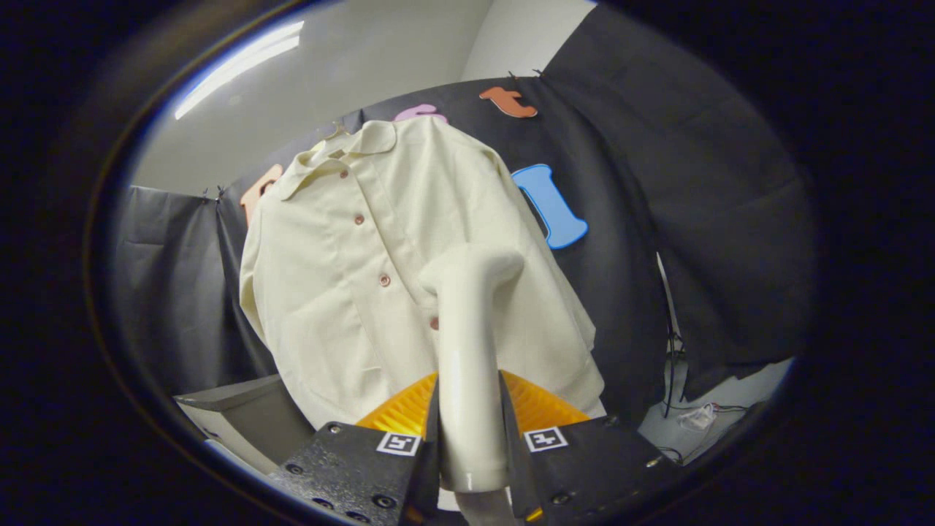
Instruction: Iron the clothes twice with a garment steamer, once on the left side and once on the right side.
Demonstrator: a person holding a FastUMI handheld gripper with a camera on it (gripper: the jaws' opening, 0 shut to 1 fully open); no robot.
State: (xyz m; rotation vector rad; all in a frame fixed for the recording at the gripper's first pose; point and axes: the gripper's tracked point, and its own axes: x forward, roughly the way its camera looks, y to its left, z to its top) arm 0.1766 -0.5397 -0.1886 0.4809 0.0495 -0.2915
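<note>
The gripper (471,431) has its two fingers pressed on either side of the steamer (467,343), gripping its upright handle. The steamer's head bends forward just beyond the fingers, at the lower front of the shirt (365,270), near the button row; whether it touches the cloth cannot be told. The shirt hangs from a hanger (337,131) against the black cloth wall (657,219). A grey box (241,420) stands beside the shirt's hem, with open floor and cables (676,380) on the opposite side.
</note>
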